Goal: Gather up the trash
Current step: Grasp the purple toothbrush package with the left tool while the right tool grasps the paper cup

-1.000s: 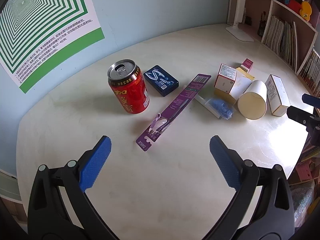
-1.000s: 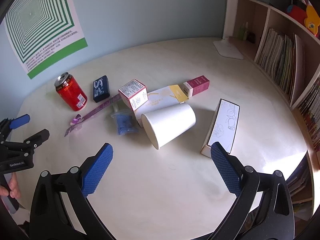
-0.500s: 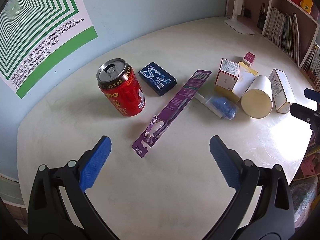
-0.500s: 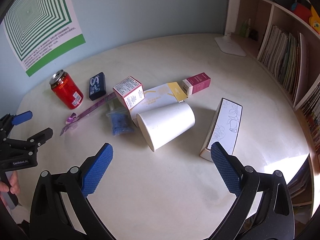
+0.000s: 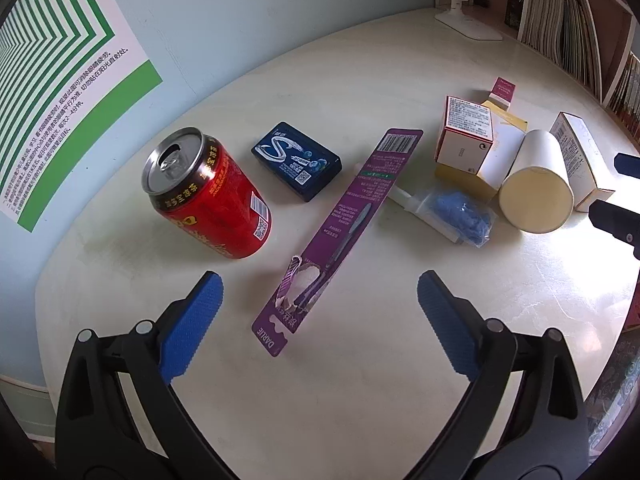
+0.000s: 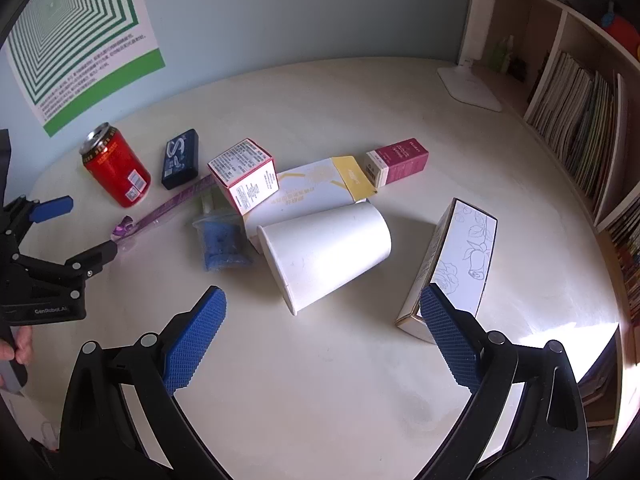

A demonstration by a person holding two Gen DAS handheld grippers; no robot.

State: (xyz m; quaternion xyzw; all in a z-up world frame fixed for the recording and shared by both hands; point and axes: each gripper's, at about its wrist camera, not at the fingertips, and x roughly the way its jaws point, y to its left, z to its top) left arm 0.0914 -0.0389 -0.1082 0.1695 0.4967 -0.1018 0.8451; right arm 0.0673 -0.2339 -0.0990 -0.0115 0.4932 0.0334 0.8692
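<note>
Closer now than a second ago, the left gripper hangs low in its frame, jaws wide apart and empty, the purple toothbrush card between its fingertips. Beyond it the red can stands left of centre, the blue gum box behind. The right gripper, also spread and empty, faces the tipped white paper cup at mid-frame on the table.
</note>
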